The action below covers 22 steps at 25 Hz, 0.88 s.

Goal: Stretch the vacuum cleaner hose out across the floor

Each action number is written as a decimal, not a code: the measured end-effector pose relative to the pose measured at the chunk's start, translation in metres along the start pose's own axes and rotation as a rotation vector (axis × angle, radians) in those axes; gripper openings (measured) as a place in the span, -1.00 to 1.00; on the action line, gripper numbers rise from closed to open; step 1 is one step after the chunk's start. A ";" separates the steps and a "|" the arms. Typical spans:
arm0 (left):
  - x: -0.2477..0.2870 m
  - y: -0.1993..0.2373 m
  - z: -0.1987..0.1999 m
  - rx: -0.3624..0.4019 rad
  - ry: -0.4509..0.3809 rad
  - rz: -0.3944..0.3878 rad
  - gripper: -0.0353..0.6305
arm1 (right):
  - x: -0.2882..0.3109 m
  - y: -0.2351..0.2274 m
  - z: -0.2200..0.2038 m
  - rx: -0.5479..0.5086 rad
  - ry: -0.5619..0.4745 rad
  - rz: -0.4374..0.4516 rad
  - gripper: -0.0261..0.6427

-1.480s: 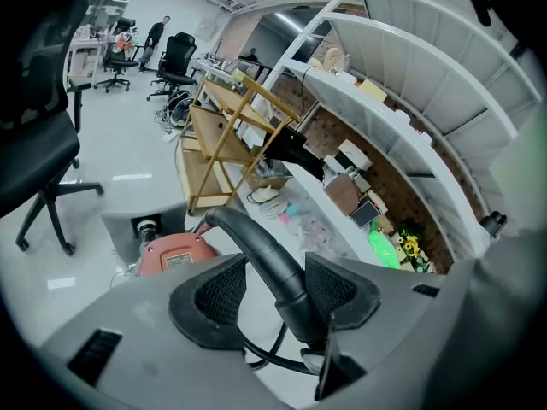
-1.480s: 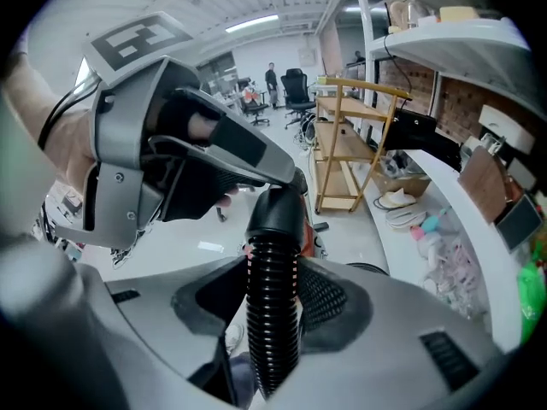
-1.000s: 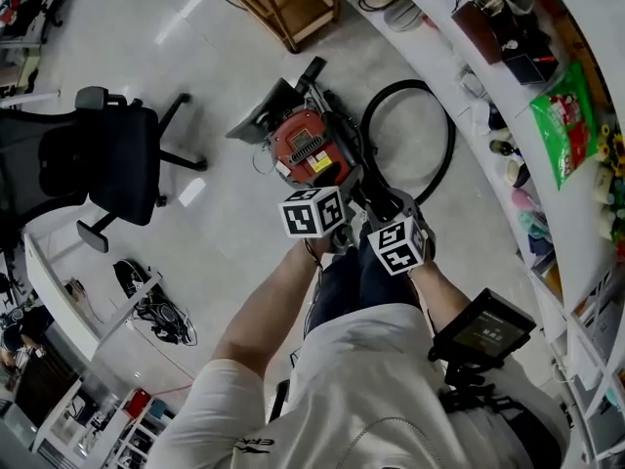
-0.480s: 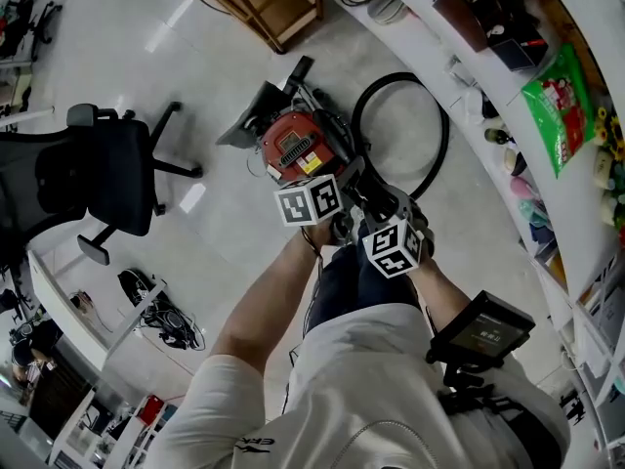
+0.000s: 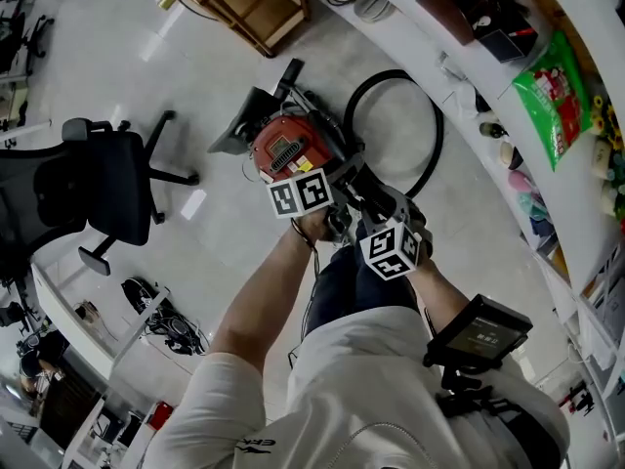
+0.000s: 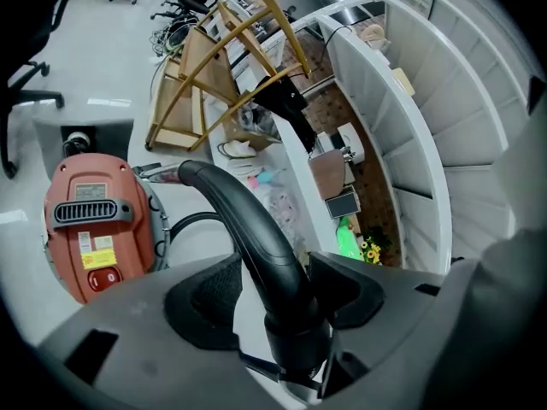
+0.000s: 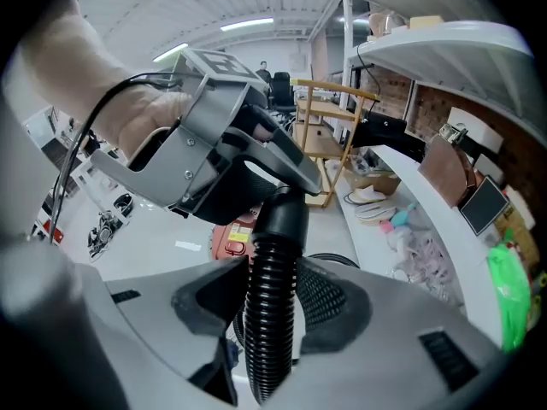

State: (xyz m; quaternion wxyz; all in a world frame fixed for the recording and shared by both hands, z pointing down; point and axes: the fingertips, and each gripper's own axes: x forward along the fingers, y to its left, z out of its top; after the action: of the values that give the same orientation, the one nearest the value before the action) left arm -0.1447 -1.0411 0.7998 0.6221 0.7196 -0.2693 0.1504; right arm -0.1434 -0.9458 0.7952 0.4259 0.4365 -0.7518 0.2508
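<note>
The widest free stretch is the pale floor (image 5: 220,66) at the head view's upper left, bare tiles between the office chair (image 5: 107,179) and the wooden rack (image 5: 249,3). On the right the curved white worktop (image 5: 464,91), crowded with small things, walls that side off; the hose (image 5: 440,133) lies in a loop on the narrow strip of floor just beside it. The red vacuum cleaner (image 5: 283,149) stands mid-floor, dark parts jutting toward the rack. At lower left a white desk (image 5: 63,306) and a tangle of cables (image 5: 161,311) close the way — and the chair's star base reaches toward the cleaner, narrowing that gap.
</note>
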 end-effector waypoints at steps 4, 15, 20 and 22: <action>0.007 -0.002 -0.001 0.002 -0.010 -0.030 -0.23 | -0.001 -0.001 -0.002 -0.001 -0.009 -0.002 -0.40; -0.006 -0.021 -0.004 0.011 -0.001 -0.051 -0.23 | -0.025 0.010 0.008 0.051 -0.099 -0.004 -0.40; -0.016 -0.041 -0.005 0.023 -0.008 -0.095 -0.23 | -0.045 0.011 0.015 0.059 -0.146 -0.026 -0.40; -0.020 -0.051 -0.002 0.034 -0.014 -0.114 -0.23 | -0.054 0.010 0.020 0.065 -0.170 -0.039 -0.40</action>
State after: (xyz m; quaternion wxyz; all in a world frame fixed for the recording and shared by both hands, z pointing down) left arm -0.1309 -1.0306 0.7476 0.6157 0.7452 -0.2294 0.1142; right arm -0.1465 -0.9325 0.7386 0.3509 0.4843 -0.7682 0.2285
